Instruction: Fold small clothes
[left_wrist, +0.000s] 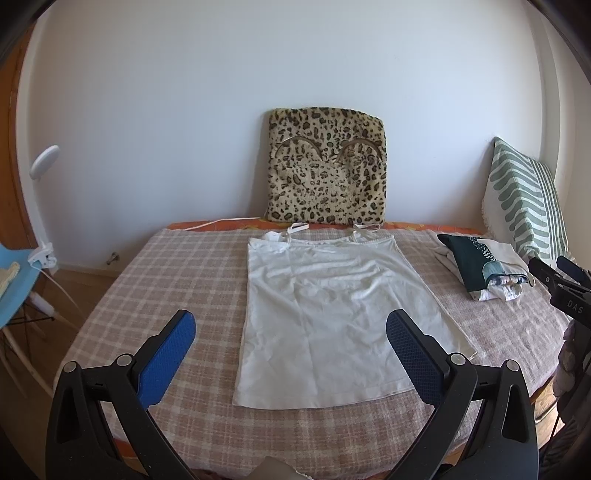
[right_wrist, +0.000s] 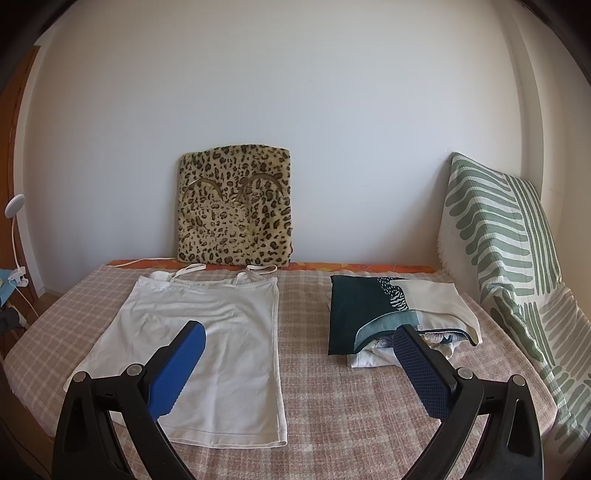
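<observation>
A white strappy top (left_wrist: 325, 306) lies flat and spread out on the checked bed cover (left_wrist: 177, 280), straps toward the wall. My left gripper (left_wrist: 290, 334) hovers open above its lower hem, nothing between the blue pads. In the right wrist view the same top (right_wrist: 207, 350) lies at the left, and my right gripper (right_wrist: 299, 345) is open above the bare cover between the top and a pile of folded clothes (right_wrist: 391, 317). The right gripper (left_wrist: 554, 273) also shows at the right edge of the left wrist view, near that pile (left_wrist: 484, 266).
A leopard-print cushion (left_wrist: 327, 170) leans on the wall behind the top. A green-striped pillow (right_wrist: 506, 251) stands at the right. A blue chair (left_wrist: 14, 273) with a clipped white lamp (left_wrist: 44, 158) stands left of the bed. The bed's near edge runs below the grippers.
</observation>
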